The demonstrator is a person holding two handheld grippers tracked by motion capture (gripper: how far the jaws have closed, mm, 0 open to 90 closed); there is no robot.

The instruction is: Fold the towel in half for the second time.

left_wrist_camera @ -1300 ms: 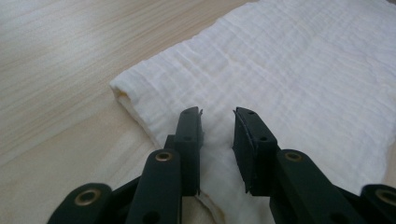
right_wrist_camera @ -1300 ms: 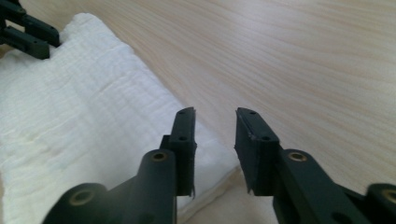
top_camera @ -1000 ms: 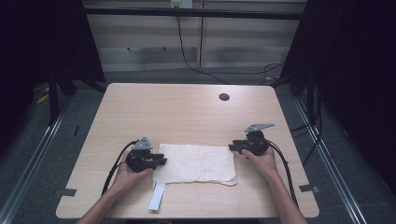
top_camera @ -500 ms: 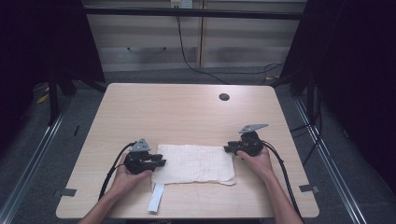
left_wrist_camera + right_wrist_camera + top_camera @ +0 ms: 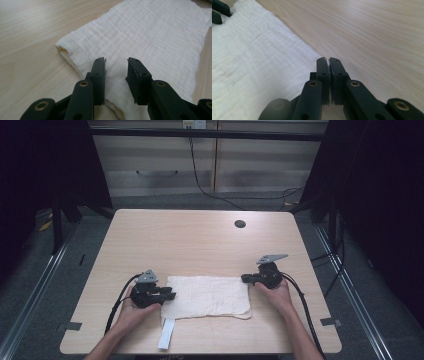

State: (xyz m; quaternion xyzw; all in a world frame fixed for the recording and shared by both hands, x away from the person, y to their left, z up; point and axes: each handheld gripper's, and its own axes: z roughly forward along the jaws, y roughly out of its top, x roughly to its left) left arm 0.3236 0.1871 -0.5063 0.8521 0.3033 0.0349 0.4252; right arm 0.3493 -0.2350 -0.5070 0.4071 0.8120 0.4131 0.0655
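Observation:
A cream folded cloth (image 5: pixel 207 296) lies flat near the table's front edge. My left gripper (image 5: pixel 170 296) rests at its left end. In the left gripper view its jaws stand open (image 5: pixel 116 61) astride the cloth (image 5: pixel 155 37), whose folded edge passes between them. My right gripper (image 5: pixel 245 278) sits at the cloth's far right corner. The right gripper view has its jaws shut (image 5: pixel 328 59) at the cloth's edge (image 5: pixel 257 65), a thin pale sliver showing between the pads. The left gripper's jaw tips (image 5: pixel 218 11) appear at the cloth's far end.
The wooden table (image 5: pixel 200 245) has a round cable hole (image 5: pixel 240 224) at the back right. A white strip (image 5: pixel 166 333) lies at the front edge below the cloth. Cables trail from both grippers toward the person. Cabinets stand behind the table.
My right gripper has slid left until its tips meet the cloth's right corner. The left gripper has stayed put at the left end.

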